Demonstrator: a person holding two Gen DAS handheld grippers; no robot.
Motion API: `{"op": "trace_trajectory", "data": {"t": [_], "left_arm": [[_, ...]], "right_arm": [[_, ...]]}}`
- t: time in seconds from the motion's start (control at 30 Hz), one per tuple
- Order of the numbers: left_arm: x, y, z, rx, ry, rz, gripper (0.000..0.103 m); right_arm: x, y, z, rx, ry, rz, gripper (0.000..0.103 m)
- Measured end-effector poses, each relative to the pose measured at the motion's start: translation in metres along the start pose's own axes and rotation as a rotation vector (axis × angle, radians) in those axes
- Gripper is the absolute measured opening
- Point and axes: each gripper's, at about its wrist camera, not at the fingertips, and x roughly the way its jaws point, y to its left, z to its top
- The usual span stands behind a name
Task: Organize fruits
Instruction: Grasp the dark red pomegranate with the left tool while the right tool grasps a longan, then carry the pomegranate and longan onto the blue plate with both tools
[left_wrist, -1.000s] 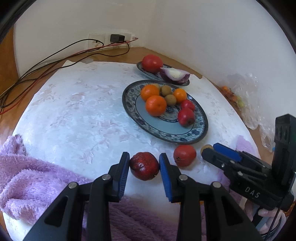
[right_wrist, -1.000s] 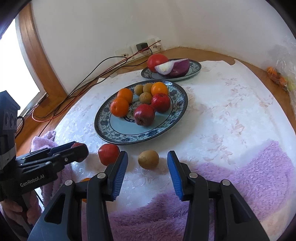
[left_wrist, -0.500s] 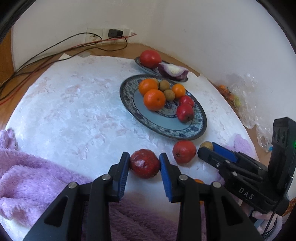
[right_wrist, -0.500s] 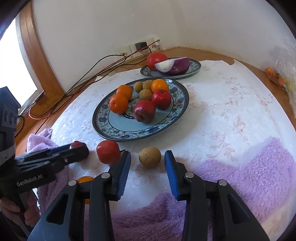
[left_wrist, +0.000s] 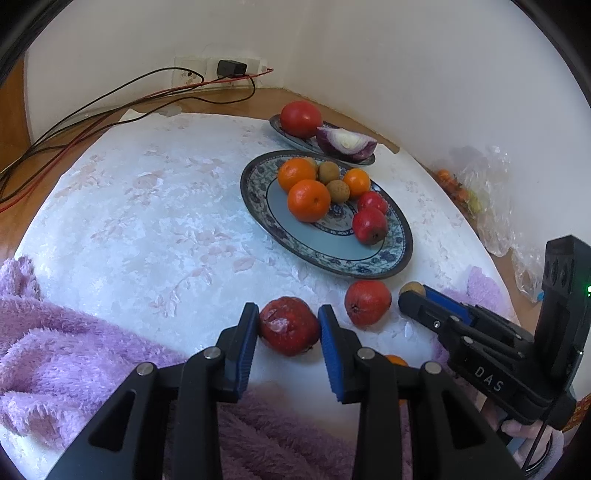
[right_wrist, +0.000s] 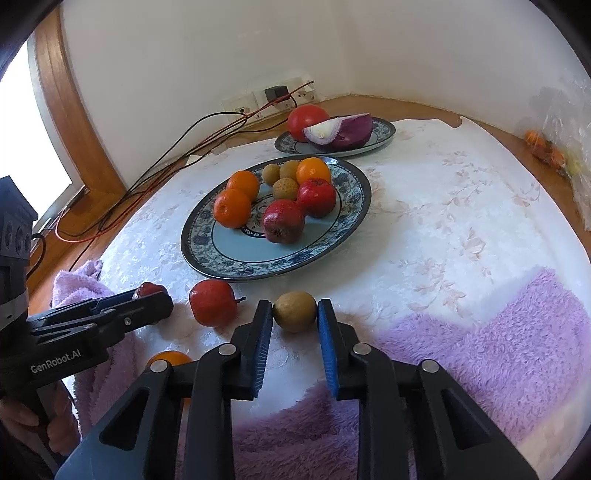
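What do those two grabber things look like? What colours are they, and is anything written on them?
Both are black plastic claws with two long fingers, blue ribbed pads inside the fingertips and silver rivets at the joints. The left gripper shows white lettering "GenRobot.AI" on its side in the right wrist view. The right gripper shows "DAS" on its side, with a boxy black block and a small green light.

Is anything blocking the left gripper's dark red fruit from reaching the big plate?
Nothing visible. The dark red fruit sits between the left gripper's jaws; bare cloth lies between it and the plate. The red fruit sits off to the right.
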Motion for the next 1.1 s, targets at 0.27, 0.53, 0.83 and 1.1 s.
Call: {"op": "trace_trajectory", "data": {"t": [0.27, 0.53, 0.83, 1.1], "left_arm": [[-0.008, -0.005, 0.002, 0.010, -0.016, 0.010, 0.035], [-0.015, -0.006, 0.001, 0.013, -0.030, 0.010, 0.035], [-0.022, -0.009, 0.002, 0.018, -0.046, 0.016, 0.035], [-0.027, -0.011, 0.005, 0.015, -0.055, 0.019, 0.035]], "right_arm": [[-0.007, 0.001, 0.000, -0.002, -0.018, 0.009, 0.026], [-0.012, 0.001, 0.000, -0.001, -0.029, 0.018, 0.026], [-0.018, 0.002, 0.002, -0.003, -0.041, 0.037, 0.026], [-0.023, 0.003, 0.005, -0.009, -0.055, 0.043, 0.026]]}}
